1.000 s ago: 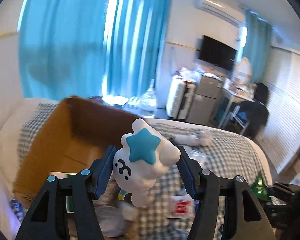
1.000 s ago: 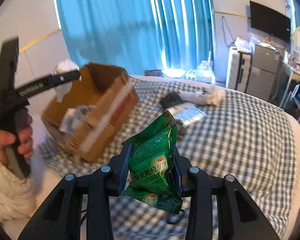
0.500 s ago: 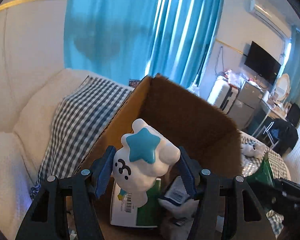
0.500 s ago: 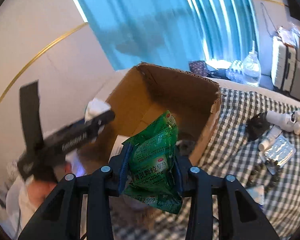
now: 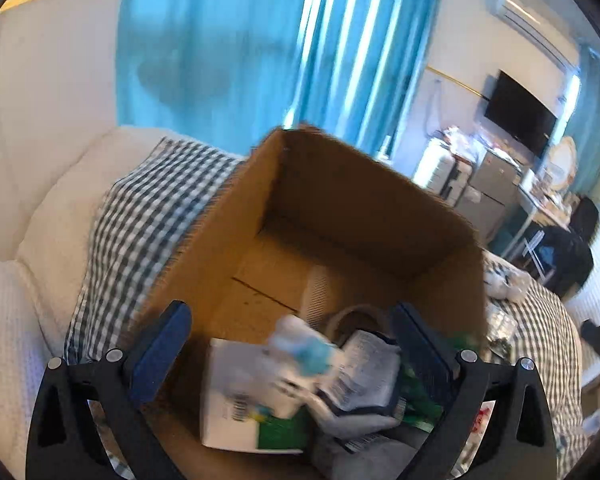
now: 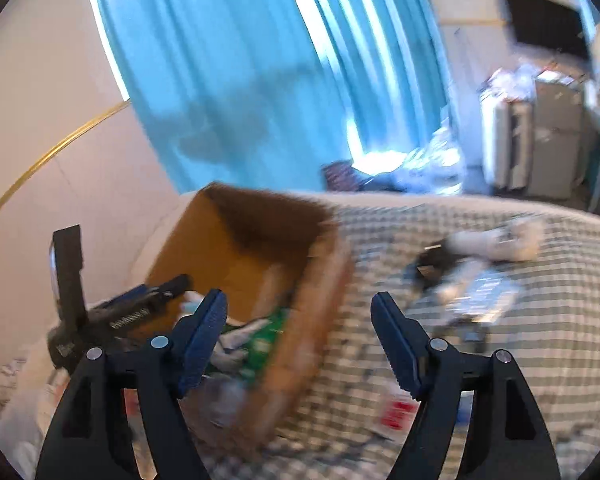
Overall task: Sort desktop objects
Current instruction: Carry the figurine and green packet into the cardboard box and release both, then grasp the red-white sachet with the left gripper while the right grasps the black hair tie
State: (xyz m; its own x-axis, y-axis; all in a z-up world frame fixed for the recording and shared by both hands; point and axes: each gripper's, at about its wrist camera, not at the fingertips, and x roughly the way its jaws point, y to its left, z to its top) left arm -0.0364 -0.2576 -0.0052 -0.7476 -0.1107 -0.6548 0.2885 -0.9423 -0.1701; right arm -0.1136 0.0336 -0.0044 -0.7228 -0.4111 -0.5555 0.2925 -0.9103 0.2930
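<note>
My left gripper (image 5: pixel 290 330) is open and empty above the open cardboard box (image 5: pixel 340 208). The white toy with a blue star (image 5: pixel 300 354) is blurred inside the box, over a white and green carton (image 5: pixel 236 404) and a grey packet (image 5: pixel 360 376). My right gripper (image 6: pixel 300 312) is open and empty, over the box's right wall (image 6: pixel 324 312). The green sachet (image 6: pixel 266 346) lies inside the box. The left gripper also shows in the right wrist view (image 6: pixel 120 312), at the box's left side.
The box stands on a checked bedcover (image 6: pixel 500 360) next to a white headboard (image 5: pixel 40 208). Several loose items lie on the bed: a black object (image 6: pixel 436 260), a white bottle (image 6: pixel 496 240), a foil pack (image 6: pixel 480 288), a red-printed packet (image 6: pixel 398 414).
Both grippers have opened. The star toy has dropped from the left gripper into the box, and the green sachet has left the right gripper and lies in the box.
</note>
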